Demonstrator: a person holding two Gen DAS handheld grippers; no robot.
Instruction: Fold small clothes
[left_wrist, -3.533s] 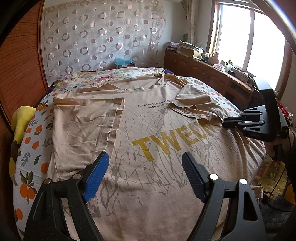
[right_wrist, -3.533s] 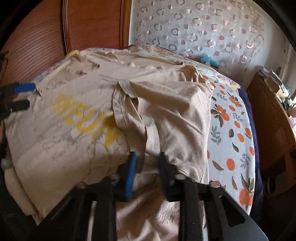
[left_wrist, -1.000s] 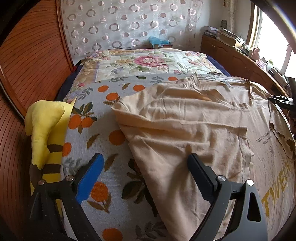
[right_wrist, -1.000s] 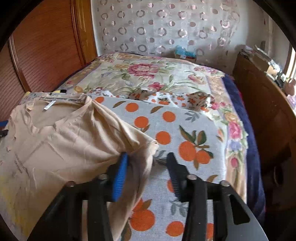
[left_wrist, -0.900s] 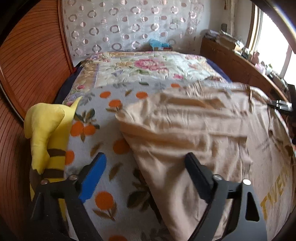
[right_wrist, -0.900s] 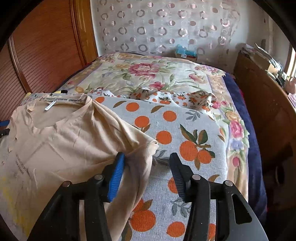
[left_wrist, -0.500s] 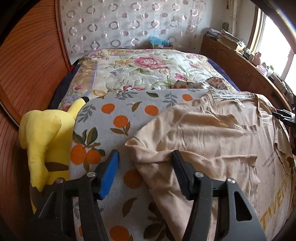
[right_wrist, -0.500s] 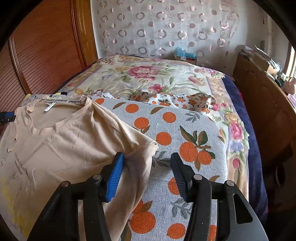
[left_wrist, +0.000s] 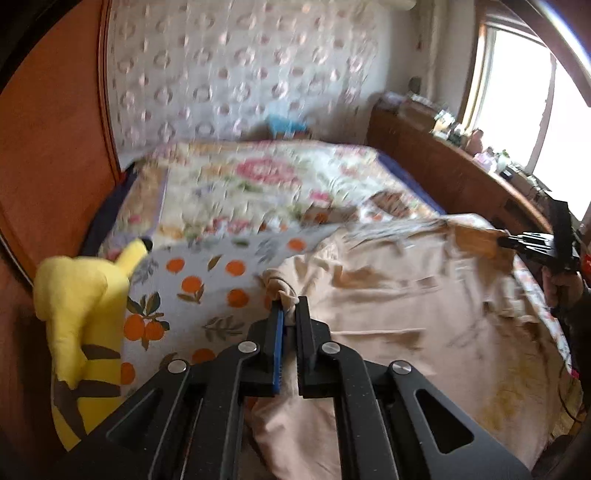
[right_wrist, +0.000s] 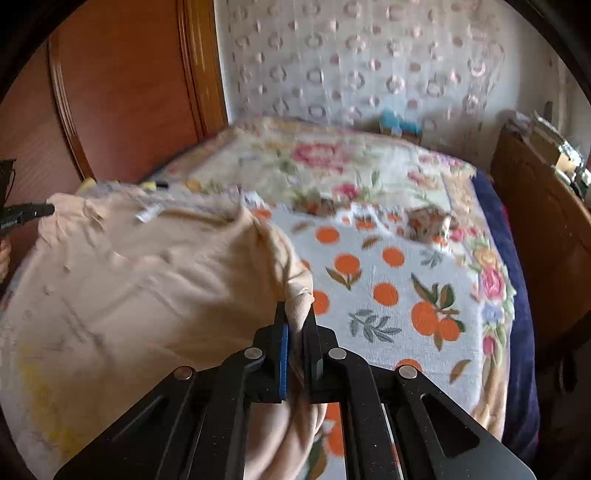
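A tan T-shirt (left_wrist: 406, 306) with yellow lettering lies across the bed. My left gripper (left_wrist: 290, 314) is shut on its left shoulder corner, bunching the cloth between the pads. My right gripper (right_wrist: 297, 314) is shut on the shirt's (right_wrist: 147, 273) other shoulder corner. Each gripper shows at the edge of the other's view: the right gripper (left_wrist: 517, 242) holds the far corner, and the left gripper (right_wrist: 33, 212) sits at the left edge. The top edge of the shirt is lifted off the bed between them. Both views are motion-blurred.
The bed carries an orange-print blanket (right_wrist: 388, 280) and a floral quilt (left_wrist: 258, 177). A yellow plush toy (left_wrist: 81, 295) sits at the bed's left edge by the wooden wall. A wooden cabinet (left_wrist: 443, 173) with clutter runs under the window on the right.
Both grippers have closed on the shirt's shoulder corners, which they straddled open half a second ago. The shirt's top edge has risen off the blanket.
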